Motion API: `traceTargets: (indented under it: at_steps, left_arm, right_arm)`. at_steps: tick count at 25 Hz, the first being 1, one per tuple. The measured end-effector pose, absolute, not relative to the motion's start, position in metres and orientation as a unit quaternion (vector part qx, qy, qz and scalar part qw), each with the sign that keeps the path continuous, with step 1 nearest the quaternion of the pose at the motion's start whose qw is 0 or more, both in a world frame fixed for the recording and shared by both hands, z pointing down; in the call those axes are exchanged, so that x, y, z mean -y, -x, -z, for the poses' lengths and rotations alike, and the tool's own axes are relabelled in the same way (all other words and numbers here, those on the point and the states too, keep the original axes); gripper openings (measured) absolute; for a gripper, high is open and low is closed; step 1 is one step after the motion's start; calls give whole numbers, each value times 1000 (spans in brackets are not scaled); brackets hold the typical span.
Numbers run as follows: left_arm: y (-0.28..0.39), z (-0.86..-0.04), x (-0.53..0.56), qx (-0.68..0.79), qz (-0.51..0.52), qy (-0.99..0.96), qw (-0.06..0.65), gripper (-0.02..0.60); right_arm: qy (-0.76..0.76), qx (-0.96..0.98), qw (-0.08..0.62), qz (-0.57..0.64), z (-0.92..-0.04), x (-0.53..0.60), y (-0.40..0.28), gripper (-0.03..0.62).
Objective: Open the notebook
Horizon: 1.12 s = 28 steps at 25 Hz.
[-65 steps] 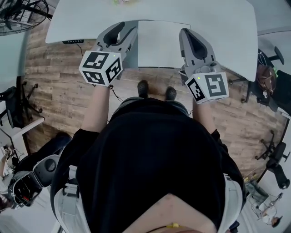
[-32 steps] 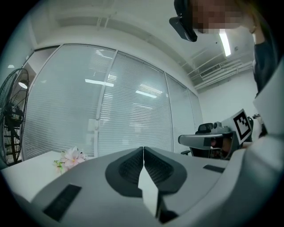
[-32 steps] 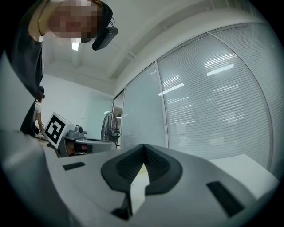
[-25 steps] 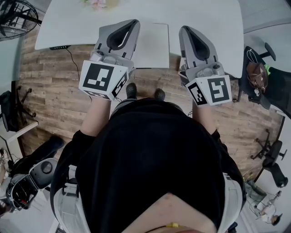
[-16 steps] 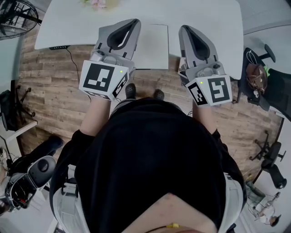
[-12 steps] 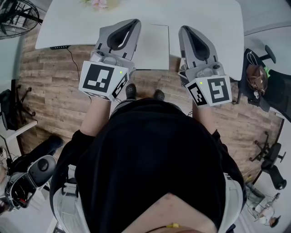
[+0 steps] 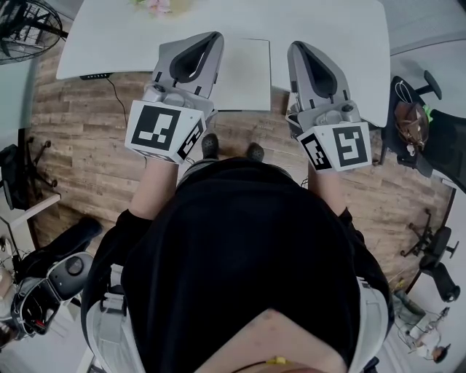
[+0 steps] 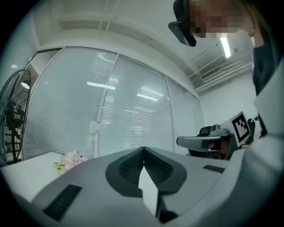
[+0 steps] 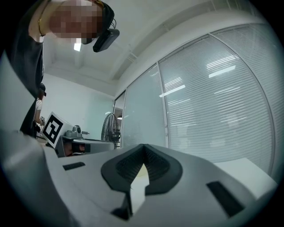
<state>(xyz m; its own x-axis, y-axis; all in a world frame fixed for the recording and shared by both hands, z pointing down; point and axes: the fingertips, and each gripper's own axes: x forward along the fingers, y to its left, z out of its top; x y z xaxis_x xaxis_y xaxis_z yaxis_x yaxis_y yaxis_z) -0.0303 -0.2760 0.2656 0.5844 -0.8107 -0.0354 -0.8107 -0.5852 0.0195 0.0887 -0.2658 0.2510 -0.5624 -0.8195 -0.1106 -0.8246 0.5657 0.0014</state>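
Print first: black-and-white square markers on the left cube (image 7: 162, 131) and the right cube (image 7: 335, 146). Blocky patterns, not letters. Another such marker on the far tool in each gripper view. Cover of the notebook (image 7: 246, 73) too plain and too small from the head view to read.

Now the notebook itself: closed, pale cover up, lying flat on the white desk (image 7: 342, 22). Close to the near edge, right between the two tools. Left margin tucked under the left tool (image 7: 213, 36) as seen from above, so that edge out of sight. Right edge in the open, just beside the right tool (image 7: 295, 48), contact impossible to judge. Spine side not to be told.

Over to the left gripper view: left tool (image 8: 143, 150) with ribbed pads pressed together at the tips, pinching nothing, only a pale sliver through the gap lower down. Right tool (image 9: 144, 147) in its own view, same story: tips closed on each other, holding nothing.

Both gripper views tilted up and across the room, notebook out of both frames. Window blinds (image 8: 120, 111) filling the background. Pink-and-white flowers (image 8: 66, 160) on the desk at lower left, and cut off at the very top of the head view. Standing fan (image 9: 111, 128) beyond the far tool, clipped by the head view's top-left corner. Down below: wooden floor (image 7: 87, 146) and a pair of dark shoes (image 7: 210, 144), half hidden by the person's torso.
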Motion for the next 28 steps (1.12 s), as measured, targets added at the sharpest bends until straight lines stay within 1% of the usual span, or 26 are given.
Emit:
traceTargets:
  at_steps: [28]
  left_arm:
    - [31, -264, 274, 456, 23, -889, 1, 12]
  right_arm:
    - [469, -881, 45, -36, -250, 265, -91, 3]
